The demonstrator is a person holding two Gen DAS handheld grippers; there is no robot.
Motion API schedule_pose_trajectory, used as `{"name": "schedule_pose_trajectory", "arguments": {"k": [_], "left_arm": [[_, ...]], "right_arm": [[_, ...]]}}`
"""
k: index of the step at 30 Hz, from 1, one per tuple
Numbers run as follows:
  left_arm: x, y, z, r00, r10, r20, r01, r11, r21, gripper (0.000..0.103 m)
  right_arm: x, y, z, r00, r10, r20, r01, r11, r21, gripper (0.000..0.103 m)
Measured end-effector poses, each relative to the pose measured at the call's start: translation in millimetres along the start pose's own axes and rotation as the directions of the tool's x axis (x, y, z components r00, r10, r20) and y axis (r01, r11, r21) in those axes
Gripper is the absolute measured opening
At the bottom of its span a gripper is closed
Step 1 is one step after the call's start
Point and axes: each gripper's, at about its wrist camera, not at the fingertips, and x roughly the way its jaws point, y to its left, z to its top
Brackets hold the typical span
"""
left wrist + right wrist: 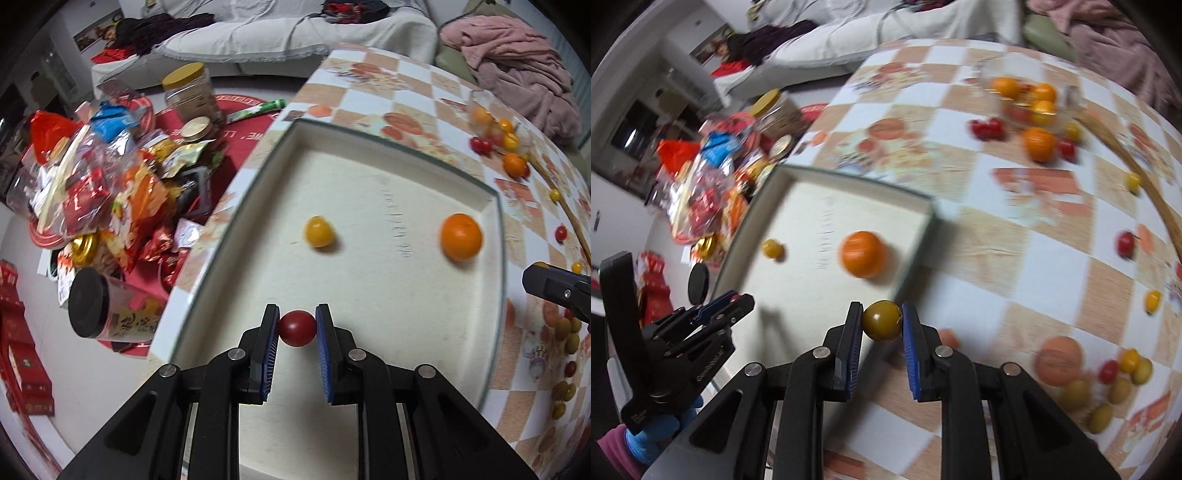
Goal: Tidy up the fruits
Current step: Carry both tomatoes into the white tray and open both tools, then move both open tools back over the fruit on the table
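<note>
Left gripper (297,328) clamped on red tomato (297,328) over tray's (496,236) bare near floor, right gripper (882,320) clamped on olive tomato (882,320) at tray's near right edge

The tray (369,155) is viewed closely from above along the left gripper's (297,328) fingers. From the right wrist, it is seen further left (849,177). The orange (461,237) (863,253) is shared by both views.
</note>
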Motion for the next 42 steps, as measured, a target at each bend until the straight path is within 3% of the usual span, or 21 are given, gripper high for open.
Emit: {"name": "schedule_pose_trajectory", "arguments": {"k": [6,17,18,19,21,23,26,29,31,36,42], "left_arm": [[14,21,-8,0.999,0.022,-0.033,-0.023,0.999,-0.022,0.022],[20,24,-13,0.999,0.029,-0.039,-0.029,1.0,-0.006,0.022],[20,24,-13,0.999,0.034,-0.041,-0.034,0.999,-0.002,0.027],[20,24,-13,0.998,0.049,-0.04,-0.049,0.999,0.001,0.049],[18,26,-14,0.999,0.019,-0.034,-0.019,1.0,-0.012,0.067],[17,24,-16,0.999,0.033,-0.027,-0.033,0.999,-0.002,0.067],[18,21,-19,0.998,0.052,-0.037,-0.051,0.999,0.013,0.067],[17,21,-19,0.998,0.051,-0.043,-0.051,0.999,0.01,0.067],[16,20,-18,0.998,0.051,-0.043,-0.051,0.999,0.012,0.067],[9,6,-12,0.998,0.047,-0.029,-0.045,0.998,0.047,0.067],[-2,-27,-1,1.0,0.014,-0.01,-0.013,0.995,0.102,0.067]], "right_arm": [[34,33,6,0.998,-0.008,-0.064,0.002,0.996,-0.084,0.023],[68,49,2,0.986,-0.089,-0.142,0.063,0.982,-0.18,0.024],[69,49,2,0.985,-0.093,-0.143,0.066,0.981,-0.182,0.024],[68,50,2,0.986,-0.093,-0.139,0.067,0.98,-0.186,0.027],[68,52,2,0.986,-0.08,-0.146,0.051,0.979,-0.195,0.035],[67,54,2,0.986,-0.09,-0.144,0.06,0.978,-0.201,0.049],[62,51,3,0.989,-0.072,-0.133,0.047,0.982,-0.184,0.052],[52,49,5,0.994,-0.031,-0.107,0.014,0.987,-0.159,0.065],[40,48,6,0.997,-0.01,-0.077,-0.001,0.989,-0.149,0.084],[21,38,7,1.0,0.004,-0.029,-0.007,0.994,-0.11,0.085],[-1,-2,0,0.999,-0.041,0.006,0.041,0.999,-0.018,0.085]]}}
